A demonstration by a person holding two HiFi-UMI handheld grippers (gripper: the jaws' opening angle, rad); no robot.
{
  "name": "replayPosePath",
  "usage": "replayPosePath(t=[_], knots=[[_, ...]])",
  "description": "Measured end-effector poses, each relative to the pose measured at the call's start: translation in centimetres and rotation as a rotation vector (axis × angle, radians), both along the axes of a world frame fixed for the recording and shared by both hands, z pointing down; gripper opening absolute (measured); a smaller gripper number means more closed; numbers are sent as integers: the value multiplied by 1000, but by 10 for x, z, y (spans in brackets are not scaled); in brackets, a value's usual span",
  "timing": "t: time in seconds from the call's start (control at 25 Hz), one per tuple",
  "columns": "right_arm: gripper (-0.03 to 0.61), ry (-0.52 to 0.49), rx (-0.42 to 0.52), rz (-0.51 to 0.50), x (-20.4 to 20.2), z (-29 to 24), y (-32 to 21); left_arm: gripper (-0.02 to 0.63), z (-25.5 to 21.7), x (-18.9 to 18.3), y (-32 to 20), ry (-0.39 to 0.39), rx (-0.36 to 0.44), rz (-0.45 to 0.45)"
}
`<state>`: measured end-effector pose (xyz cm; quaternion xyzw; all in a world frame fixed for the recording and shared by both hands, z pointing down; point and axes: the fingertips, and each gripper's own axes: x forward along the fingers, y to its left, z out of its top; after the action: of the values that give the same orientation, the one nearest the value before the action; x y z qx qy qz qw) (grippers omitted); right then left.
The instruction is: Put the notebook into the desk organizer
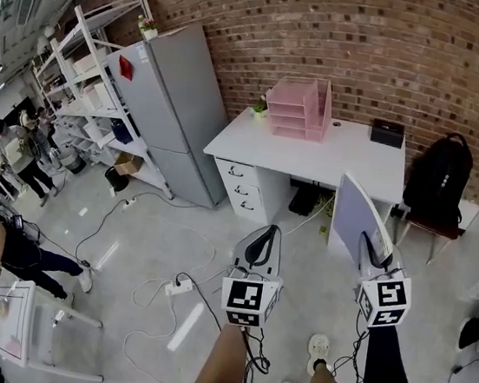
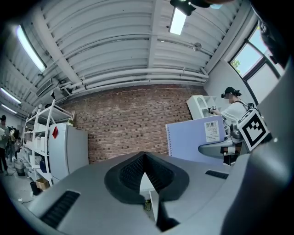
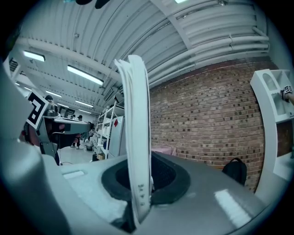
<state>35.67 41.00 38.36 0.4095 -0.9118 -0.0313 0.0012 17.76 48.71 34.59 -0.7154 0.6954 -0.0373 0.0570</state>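
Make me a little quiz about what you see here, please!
1. True or false: the right gripper is holding the notebook.
2. What colour is the desk organizer? A green, B pink, C black.
3. Fill the gap: the organizer stands on the white ____.
Key: 1 true. 2 B. 3 desk.
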Motion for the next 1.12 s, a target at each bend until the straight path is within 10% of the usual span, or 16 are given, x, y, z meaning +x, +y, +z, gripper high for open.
replayPosePath(t=[1.12], knots=[[31,-59,26,-124,-63,-11,-283,8,-2,-41,-265,-30,-12,-76]])
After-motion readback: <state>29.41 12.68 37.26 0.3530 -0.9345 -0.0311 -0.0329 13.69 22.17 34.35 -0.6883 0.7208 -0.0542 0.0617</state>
